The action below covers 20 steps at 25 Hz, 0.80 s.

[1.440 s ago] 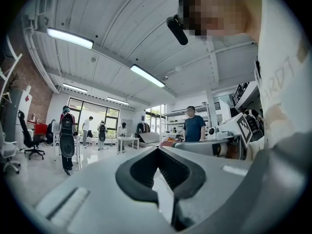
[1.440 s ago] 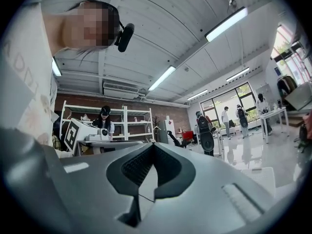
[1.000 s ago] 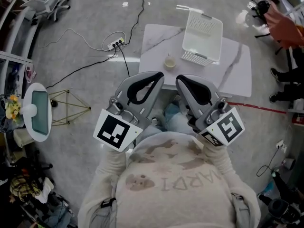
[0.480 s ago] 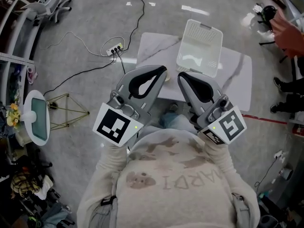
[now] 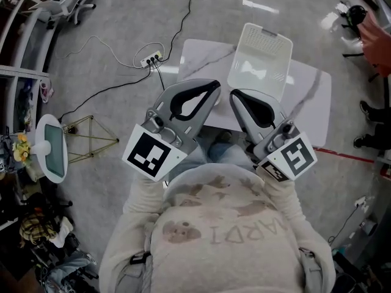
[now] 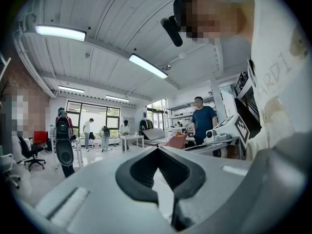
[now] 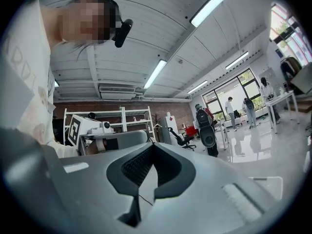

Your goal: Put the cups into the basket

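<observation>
Holding left hand-held gripper (image 5: 212, 88) and right hand-held gripper (image 5: 235, 97) closed, empty, I find them masking the bench (image 5: 309, 96) front, basket (image 5: 269, 34) behind, power strip (image 5: 149, 58) left.

Basket (image 5: 259, 60) sitting on the far part of the worktop (image 5: 308, 96), left gripper (image 5: 213, 86) and right gripper (image 5: 236, 96) hovering side by side over its near edge, power strip (image 5: 148, 58) lying on the floor (image 5: 110, 17) left of the worktop

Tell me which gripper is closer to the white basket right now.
Right, judging by the head view. The right gripper has its tip just below the near edge of the basket; the left gripper points up beside it, further left. Both are shut and empty.
</observation>
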Motion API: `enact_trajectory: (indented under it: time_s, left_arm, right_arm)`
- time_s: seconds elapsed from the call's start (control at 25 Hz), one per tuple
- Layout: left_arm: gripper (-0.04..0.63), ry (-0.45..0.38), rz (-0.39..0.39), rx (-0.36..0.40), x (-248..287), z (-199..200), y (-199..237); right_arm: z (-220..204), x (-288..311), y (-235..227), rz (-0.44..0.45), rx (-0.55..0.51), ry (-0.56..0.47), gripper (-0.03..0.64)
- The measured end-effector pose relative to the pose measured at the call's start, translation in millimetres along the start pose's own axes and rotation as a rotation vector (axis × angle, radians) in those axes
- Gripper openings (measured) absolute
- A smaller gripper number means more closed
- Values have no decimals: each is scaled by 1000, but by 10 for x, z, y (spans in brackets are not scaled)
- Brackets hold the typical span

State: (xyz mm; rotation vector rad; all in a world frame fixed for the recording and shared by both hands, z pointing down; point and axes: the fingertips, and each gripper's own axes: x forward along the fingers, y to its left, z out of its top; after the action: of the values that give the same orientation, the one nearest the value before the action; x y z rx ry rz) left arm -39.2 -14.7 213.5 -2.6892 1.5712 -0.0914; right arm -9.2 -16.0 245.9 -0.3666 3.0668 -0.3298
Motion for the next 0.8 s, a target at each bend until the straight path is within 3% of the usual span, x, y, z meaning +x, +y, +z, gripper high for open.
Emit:
enact_trajectory:
  time_s: [0.36, 0.8]
  left_arm:
    - [2, 26, -103, -29, 145, -251, 336]
    - [2, 55, -338, -46, 219, -535, 769]
  right_arm:
    - [-342, 282, -215, -116, 34, 61, 23]
    - [-960, 620, -479, -390, 110, 157, 25]
